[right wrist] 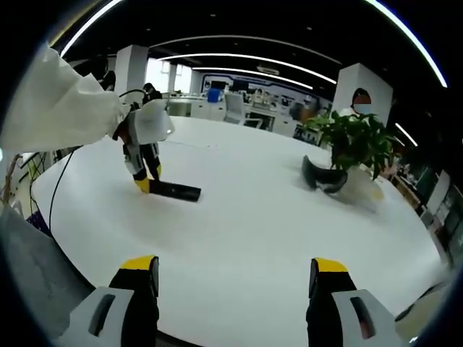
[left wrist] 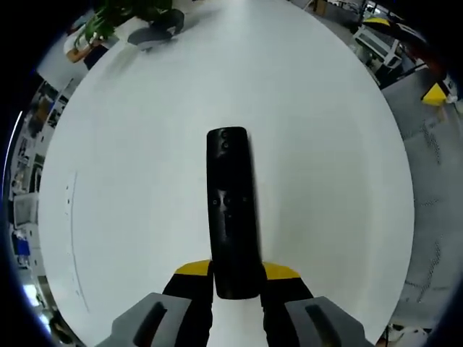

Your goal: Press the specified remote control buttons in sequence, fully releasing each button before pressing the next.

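Observation:
A long black remote control (left wrist: 231, 210) lies flat on the white table (left wrist: 325, 166), its buttons facing up. My left gripper (left wrist: 236, 280) is shut on the remote's near end, a yellow-tipped jaw on each side. In the right gripper view the same remote (right wrist: 175, 191) lies far off at the left, with the left gripper (right wrist: 147, 181) reaching down onto its end from a white sleeve (right wrist: 58, 108). My right gripper (right wrist: 235, 278) hangs open above the table's near part, nothing between its fingers.
A potted green plant (right wrist: 354, 141) stands at the table's far side beside a dark curved object (right wrist: 323, 177); both also appear as the plant (left wrist: 119, 14) and dark object (left wrist: 155, 32). Office desks and chairs lie beyond the table edge.

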`<state>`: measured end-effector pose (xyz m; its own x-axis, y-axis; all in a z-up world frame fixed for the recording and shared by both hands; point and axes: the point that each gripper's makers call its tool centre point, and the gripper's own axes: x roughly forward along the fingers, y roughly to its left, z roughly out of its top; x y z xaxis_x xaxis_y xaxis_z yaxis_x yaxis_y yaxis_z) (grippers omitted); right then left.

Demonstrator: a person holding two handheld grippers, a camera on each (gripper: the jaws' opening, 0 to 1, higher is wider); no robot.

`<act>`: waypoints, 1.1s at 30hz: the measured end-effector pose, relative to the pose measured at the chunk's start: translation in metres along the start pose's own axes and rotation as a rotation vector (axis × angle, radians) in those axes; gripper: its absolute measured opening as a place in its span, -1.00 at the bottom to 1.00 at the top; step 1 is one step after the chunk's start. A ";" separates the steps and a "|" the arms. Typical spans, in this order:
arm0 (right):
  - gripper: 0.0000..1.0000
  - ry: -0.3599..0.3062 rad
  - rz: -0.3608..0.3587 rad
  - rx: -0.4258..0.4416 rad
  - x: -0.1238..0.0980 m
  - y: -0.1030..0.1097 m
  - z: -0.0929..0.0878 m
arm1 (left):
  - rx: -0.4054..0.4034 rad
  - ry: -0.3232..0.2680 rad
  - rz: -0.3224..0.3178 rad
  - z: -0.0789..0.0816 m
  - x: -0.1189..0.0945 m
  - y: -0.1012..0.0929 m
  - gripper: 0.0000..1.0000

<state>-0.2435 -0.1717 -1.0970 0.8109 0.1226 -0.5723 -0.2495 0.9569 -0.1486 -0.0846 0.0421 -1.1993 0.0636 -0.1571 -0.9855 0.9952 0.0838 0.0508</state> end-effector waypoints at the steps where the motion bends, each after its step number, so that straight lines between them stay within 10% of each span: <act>1: 0.70 -0.001 0.000 0.000 0.000 0.000 0.000 | -0.006 -0.003 -0.003 0.000 0.000 -0.002 -0.52; 33: 0.48 -0.014 -0.030 0.017 -0.003 -0.005 0.000 | -0.009 -0.022 -0.010 0.000 -0.004 -0.082 -0.52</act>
<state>-0.2446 -0.1772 -1.0943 0.8252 0.0973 -0.5563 -0.2158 0.9646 -0.1515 -0.1666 0.0363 -1.1992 0.0551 -0.1799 -0.9821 0.9951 0.0911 0.0392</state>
